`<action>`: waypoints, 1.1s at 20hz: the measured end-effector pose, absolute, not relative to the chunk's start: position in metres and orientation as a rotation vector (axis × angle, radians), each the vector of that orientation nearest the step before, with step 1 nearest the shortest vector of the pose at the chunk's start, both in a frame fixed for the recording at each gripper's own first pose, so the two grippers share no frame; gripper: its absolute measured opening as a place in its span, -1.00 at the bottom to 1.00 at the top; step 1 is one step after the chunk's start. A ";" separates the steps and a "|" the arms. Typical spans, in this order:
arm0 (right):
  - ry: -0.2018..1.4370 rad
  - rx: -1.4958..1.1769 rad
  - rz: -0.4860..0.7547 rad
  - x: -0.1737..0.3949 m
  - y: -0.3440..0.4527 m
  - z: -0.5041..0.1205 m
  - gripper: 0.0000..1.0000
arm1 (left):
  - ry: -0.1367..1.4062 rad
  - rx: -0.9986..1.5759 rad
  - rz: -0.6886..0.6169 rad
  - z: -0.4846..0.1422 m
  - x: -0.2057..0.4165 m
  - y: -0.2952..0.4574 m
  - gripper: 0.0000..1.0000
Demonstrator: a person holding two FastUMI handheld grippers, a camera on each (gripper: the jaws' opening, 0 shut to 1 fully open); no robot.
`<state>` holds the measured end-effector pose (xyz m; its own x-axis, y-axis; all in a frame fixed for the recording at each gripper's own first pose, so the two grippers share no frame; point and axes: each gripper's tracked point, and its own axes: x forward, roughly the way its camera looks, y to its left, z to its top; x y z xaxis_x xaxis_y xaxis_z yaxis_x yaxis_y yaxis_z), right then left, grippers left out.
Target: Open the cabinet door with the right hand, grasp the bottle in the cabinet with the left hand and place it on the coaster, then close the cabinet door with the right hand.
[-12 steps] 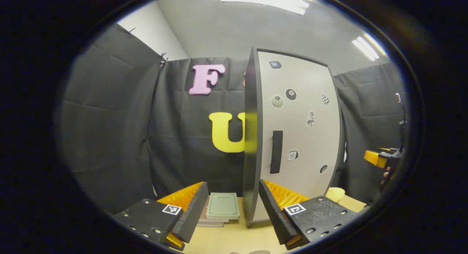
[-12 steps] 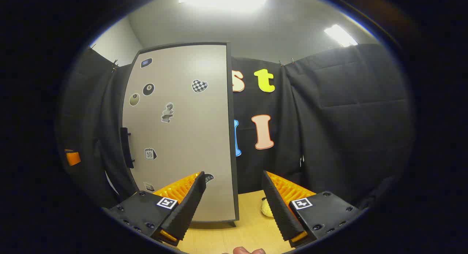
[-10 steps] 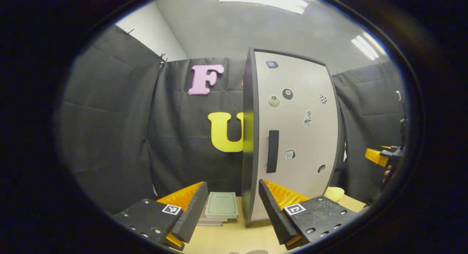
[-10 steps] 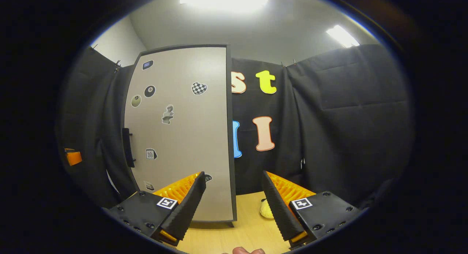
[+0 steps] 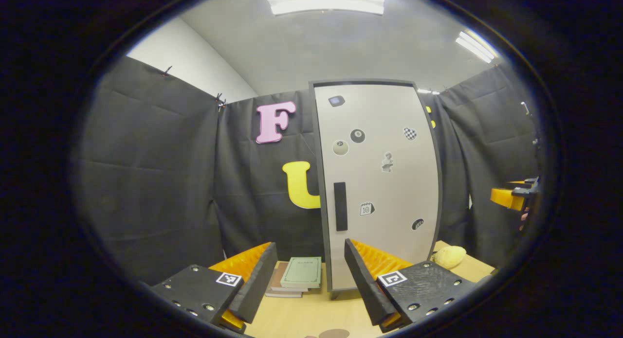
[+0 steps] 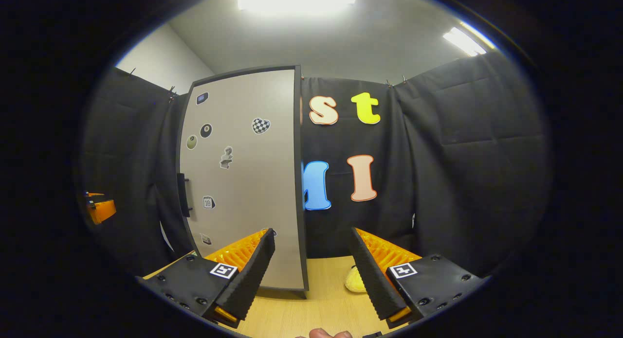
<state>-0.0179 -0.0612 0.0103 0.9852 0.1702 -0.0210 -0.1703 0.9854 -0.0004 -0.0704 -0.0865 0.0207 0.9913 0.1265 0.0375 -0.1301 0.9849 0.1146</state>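
Fingers [image 5: 255, 279] of the left gripper [image 5: 306, 284] spread wide with nothing between, held low short of the cabinet door [image 5: 377, 182], likely waiting to reach inside once open. Fingers [image 6: 250, 272] of the right gripper [image 6: 311, 275] parted too, empty, short of that door, handle [image 6: 182, 194] untouched. Door shut, so bottle presumably hidden behind; coaster possibly the dark disc [image 5: 333, 333] on the desk [image 5: 311, 316] before it

Tall cabinet, door shut

The grey cabinet door [image 5: 377, 182] stands closed and upright on the bench [image 5: 311, 313], its dark vertical handle [image 5: 340, 206] near the left edge, small stickers scattered across its face.
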 end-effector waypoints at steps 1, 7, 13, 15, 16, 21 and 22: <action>0.032 0.000 0.176 -0.019 -0.062 0.009 0.87 | -0.032 0.118 0.121 0.020 -0.071 -0.091 0.71; 0.011 0.033 0.170 -0.023 -0.037 0.020 0.95 | -0.014 0.050 0.083 0.015 -0.070 -0.080 0.71; 0.033 0.024 0.221 -0.010 0.021 0.027 0.95 | 0.001 0.007 0.093 0.001 -0.074 -0.035 0.72; 0.032 0.032 0.250 -0.005 0.045 0.032 0.95 | -0.006 0.002 0.091 -0.002 -0.079 -0.023 0.72; 0.032 0.027 0.254 -0.002 0.054 0.034 0.95 | -0.004 0.008 0.096 -0.005 -0.082 -0.016 0.69; 0.032 -0.003 0.305 0.014 0.121 0.038 0.96 | 0.052 0.015 0.106 -0.039 -0.085 0.018 0.67; 0.035 -0.008 0.323 0.019 0.136 0.037 0.95 | 0.065 -0.001 0.109 -0.047 -0.087 0.023 0.69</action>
